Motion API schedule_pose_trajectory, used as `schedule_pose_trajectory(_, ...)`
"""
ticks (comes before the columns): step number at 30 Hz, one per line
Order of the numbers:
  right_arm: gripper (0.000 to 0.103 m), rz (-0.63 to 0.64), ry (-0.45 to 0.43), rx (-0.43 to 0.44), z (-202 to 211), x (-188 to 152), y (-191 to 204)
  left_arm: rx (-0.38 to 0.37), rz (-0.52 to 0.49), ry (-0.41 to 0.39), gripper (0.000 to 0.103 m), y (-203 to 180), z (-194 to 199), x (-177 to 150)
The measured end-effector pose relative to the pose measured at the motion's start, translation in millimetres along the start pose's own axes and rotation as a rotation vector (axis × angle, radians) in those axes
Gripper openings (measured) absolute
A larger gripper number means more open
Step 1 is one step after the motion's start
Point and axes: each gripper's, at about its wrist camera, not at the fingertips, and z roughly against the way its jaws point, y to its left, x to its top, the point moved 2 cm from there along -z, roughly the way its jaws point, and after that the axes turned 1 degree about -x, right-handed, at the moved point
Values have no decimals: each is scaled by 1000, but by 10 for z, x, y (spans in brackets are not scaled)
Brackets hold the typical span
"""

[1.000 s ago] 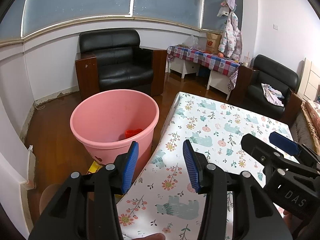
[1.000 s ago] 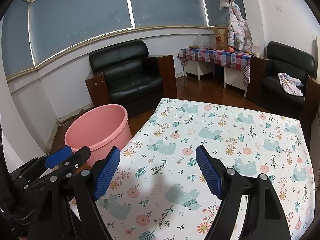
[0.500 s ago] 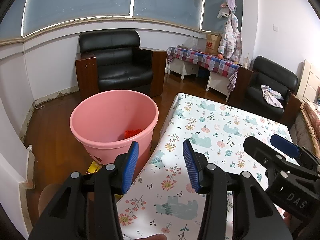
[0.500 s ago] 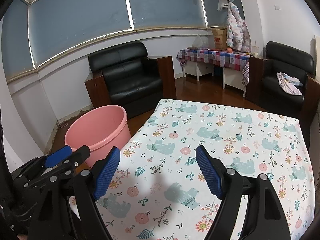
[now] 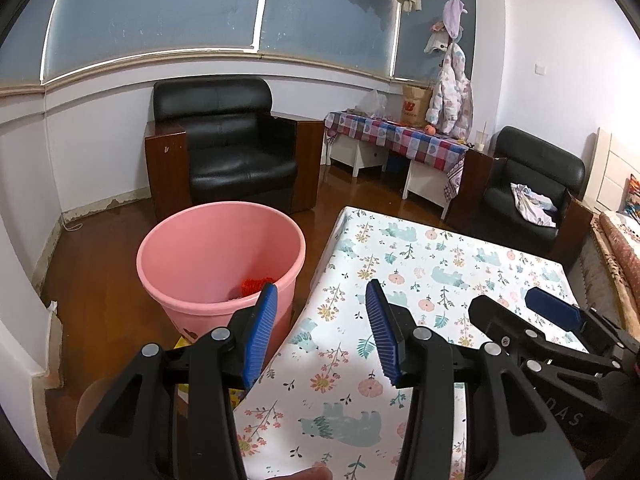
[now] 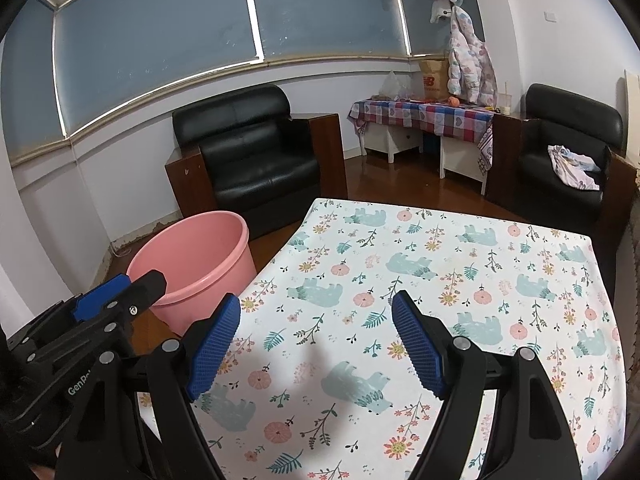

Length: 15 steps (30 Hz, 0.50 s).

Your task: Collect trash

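A pink plastic bucket (image 5: 208,280) stands on the floor at the left of a table with a flowered bear-print cloth (image 5: 420,280). A red crumpled thing (image 5: 256,285) lies at the bottom of the bucket. My left gripper (image 5: 322,328) is open and empty, over the table's left edge beside the bucket. My right gripper (image 6: 316,344) is open and empty, above the cloth (image 6: 460,280). The bucket also shows in the right wrist view (image 6: 188,260). I see no trash on the cloth.
A black armchair (image 5: 232,152) stands behind the bucket. A second black armchair (image 5: 532,196) with cloth on it is at the right. A low table with a checked cloth (image 5: 396,140) is at the back. Something yellow (image 5: 182,344) lies on the wooden floor under the table's edge.
Both grippers have drifted slightly back and up, so the bucket and table sit a little lower in view. Both stay open and empty.
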Motion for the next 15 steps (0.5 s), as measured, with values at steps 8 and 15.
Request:
schedule_pose_trajectory(8, 77, -30, -14, 12, 46, 36, -42, -12, -3, -12, 47, -8, 16, 17)
schedule_pose_trajectory(15, 77, -31, -18, 11, 45, 37, -46, -12, -5, -14, 47, -14, 18, 22)
